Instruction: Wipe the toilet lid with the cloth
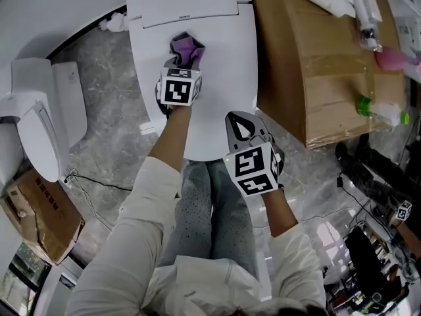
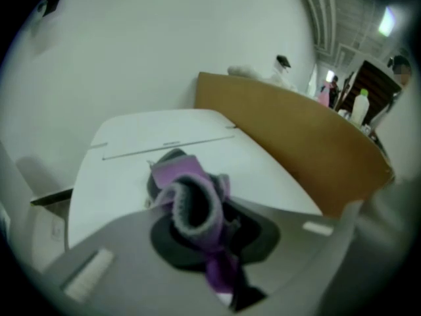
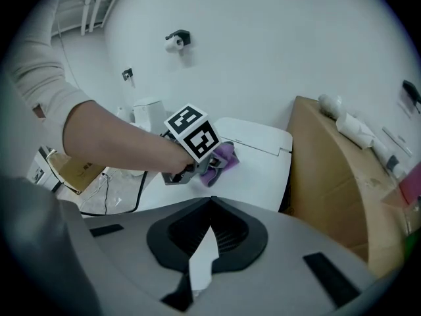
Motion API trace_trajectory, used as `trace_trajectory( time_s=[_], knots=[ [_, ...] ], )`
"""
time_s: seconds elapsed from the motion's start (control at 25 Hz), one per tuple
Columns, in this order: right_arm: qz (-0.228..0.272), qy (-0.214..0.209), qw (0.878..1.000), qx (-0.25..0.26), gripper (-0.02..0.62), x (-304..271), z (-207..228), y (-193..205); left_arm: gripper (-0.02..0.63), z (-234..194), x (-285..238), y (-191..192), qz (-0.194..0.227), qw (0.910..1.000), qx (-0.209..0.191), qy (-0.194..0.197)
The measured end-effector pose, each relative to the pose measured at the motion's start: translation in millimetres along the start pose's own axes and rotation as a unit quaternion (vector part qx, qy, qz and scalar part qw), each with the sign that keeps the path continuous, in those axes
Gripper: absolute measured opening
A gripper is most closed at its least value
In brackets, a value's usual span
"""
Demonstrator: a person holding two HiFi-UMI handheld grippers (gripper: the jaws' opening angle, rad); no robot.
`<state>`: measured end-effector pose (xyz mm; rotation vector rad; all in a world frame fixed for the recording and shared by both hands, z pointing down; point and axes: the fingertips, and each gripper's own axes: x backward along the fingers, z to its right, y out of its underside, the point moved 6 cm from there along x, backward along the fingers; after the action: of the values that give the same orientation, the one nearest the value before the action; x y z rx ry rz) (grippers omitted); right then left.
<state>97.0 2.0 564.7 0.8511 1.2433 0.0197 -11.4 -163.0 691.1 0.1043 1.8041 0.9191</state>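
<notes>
Left tool [image 1: 184, 63] angled down; grips cloth [image 1: 189, 45]

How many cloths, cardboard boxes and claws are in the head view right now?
Cloths: 1, the purple cloth, held in the left claw.
Cardboard boxes: 2, the big box on the right and the small box at lower left.
Claws: 2, the left claw and the right claw.
Total: 5
</notes>
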Motion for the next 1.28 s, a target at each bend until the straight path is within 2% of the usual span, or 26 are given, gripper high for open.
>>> trace_trajectory(
  time_s=[0.12, 0.28, 0.4, 0.48, 0.56, 0.64, 0.72, 0.84, 0.92, 1.0, 1.08, 1.28],
  knots=[
    [0.001, 0.006, 1.0, -0.009, 0.014, 3.6, 1.9, 2.2, 0.048, 29.5, -18.1, -15.5, -0.006, 0.9992, -0.01, 0.038],
    [-0.004, 0.012, 1.0, -0.018, 0.014, 9.7, -0.2, 12.1, 0.048, 99.3, -43.9, -31.3, -0.019, 0.9926, -0.057, 0.105],
    [-0.011, 0.017, 1.0, -0.023, 0.014, 17.1, -1.4, 23.2, 0.048, 130.0, -39.2, -19.9, -0.015, 0.9896, -0.054, 0.132],
    [-0.014, 0.018, 0.999, -0.029, 0.014, 20.4, -0.4, 29.5, 0.048, 134.3, -28.1, -3.8, -0.008, 0.9877, -0.071, 0.139],
    [-0.009, 0.013, 0.999, -0.037, 0.014, 21.1, -1.3, 32.4, 0.048, 118.7, -11.6, 15.8, -0.004, 0.9891, -0.071, 0.129],
    [-0.002, 0.007, 0.999, -0.041, 0.014, 20.6, -4.0, 31.8, 0.048, 80.9, 11.3, 37.8, 0.002, 0.9945, -0.04, 0.097],
    [0.004, 0.001, 0.999, -0.038, 0.014, 19.5, -7.0, 30.3, 0.048, 30.8, 38.8, 62.5, 0.009, 0.9989, 0.004, 0.046],
    [0.011, -0.007, 0.999, -0.03, 0.014, 19.7, -12.2, 30.3, 0.048, -26.0, 78.0, 96.2, 0.011, 0.9979, 0.061, -0.015],
    [0.015, -0.008, 1.0, -0.027, 0.014, 21.6, -15.7, 32.0, 0.048, -32.9, 91.5, 110.0, 0.006, 0.9976, 0.06, -0.035],
    [0.016, -0.008, 1.0, -0.024, 0.014, 24.6, -20.0, 35.5, 0.048, -17.7, 93.5, 117.6, 0.001, 0.9978, 0.049, -0.046],
    [0.014, -0.009, 1.0, -0.019, 0.014, 29.0, -24.5, 40.4, 0.048, 13.7, 85.9, 118.4, 0.003, 0.9983, 0.047, -0.036],
    [0.008, -0.001, 1.0, -0.02, 0.014, 46.4, -28.9, 56.3, 0.048, 135.7, 49.4, 103.2, 0.006, 0.9979, 0.006, 0.064]
  ],
)
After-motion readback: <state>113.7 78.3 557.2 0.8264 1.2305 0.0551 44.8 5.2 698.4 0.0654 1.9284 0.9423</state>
